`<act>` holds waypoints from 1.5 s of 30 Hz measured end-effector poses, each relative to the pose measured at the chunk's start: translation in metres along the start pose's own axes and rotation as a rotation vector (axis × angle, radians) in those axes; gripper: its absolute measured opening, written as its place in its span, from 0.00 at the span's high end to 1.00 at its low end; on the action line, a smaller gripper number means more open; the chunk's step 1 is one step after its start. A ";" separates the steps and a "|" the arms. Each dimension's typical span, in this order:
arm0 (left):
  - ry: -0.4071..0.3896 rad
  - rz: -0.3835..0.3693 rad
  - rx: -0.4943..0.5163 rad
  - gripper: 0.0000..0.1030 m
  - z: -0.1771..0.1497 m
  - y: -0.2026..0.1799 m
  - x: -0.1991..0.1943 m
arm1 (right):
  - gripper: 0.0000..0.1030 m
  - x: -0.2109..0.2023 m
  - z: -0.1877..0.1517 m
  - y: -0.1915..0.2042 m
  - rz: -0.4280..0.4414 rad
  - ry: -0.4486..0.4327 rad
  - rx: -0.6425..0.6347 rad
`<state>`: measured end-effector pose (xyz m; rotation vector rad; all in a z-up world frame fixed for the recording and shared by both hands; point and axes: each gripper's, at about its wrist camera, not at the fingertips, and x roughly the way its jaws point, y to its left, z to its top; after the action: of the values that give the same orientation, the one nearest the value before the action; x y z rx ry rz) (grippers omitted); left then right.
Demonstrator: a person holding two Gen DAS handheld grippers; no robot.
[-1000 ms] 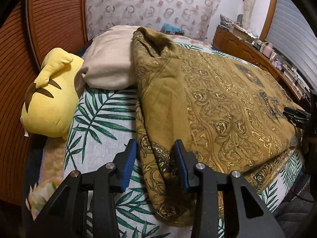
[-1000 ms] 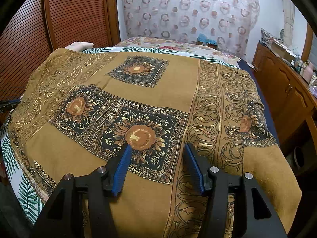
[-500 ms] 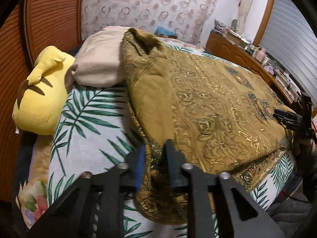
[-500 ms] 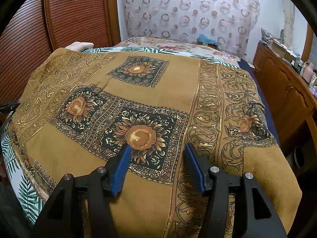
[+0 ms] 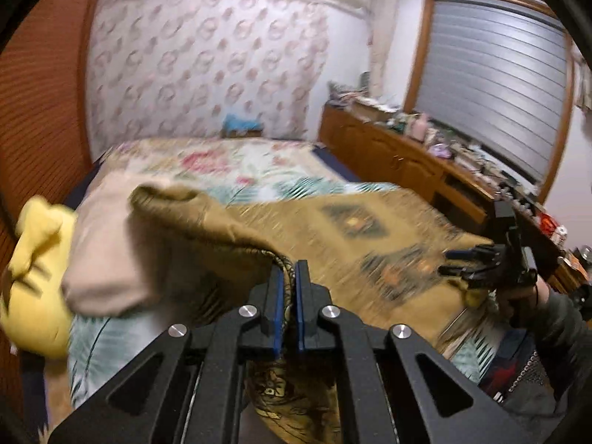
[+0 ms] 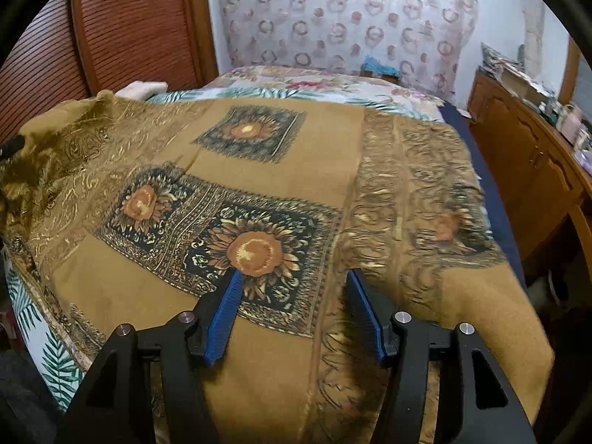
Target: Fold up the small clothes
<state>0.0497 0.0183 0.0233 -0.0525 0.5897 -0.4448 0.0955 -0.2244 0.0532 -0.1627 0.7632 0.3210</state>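
Since a second ago the left gripper (image 5: 289,277) has clamped onto the edge of the brown scarf (image 6: 259,170) and lifted it off the bed (image 6: 26,296). The scarf, mustard-brown with dark sunflower squares and scrollwork borders, otherwise lies spread over the bed. The right gripper (image 6: 294,285) hovers over it, jaws apart.

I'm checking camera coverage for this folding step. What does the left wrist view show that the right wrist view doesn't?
Only the left wrist view shows the left hand-held gripper shut on an edge of the brown scarf, the yellow plush toy, the window shutter and the person's sleeve.

Only the right wrist view shows the large sunflower square sharply, with the right hand-held gripper open above the cloth, gripping nothing.

Both show the scarf, the leaf-print bedsheet, the beige pillow and the wooden dresser.
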 end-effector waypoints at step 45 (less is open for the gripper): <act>0.146 -0.098 0.118 0.27 0.021 -0.062 0.086 | 0.42 -0.005 0.016 0.010 0.063 -0.042 -0.016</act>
<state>0.1008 -0.0757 0.0065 0.0649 0.7051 -0.5811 0.0993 -0.2117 0.0681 -0.1467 0.7255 0.3891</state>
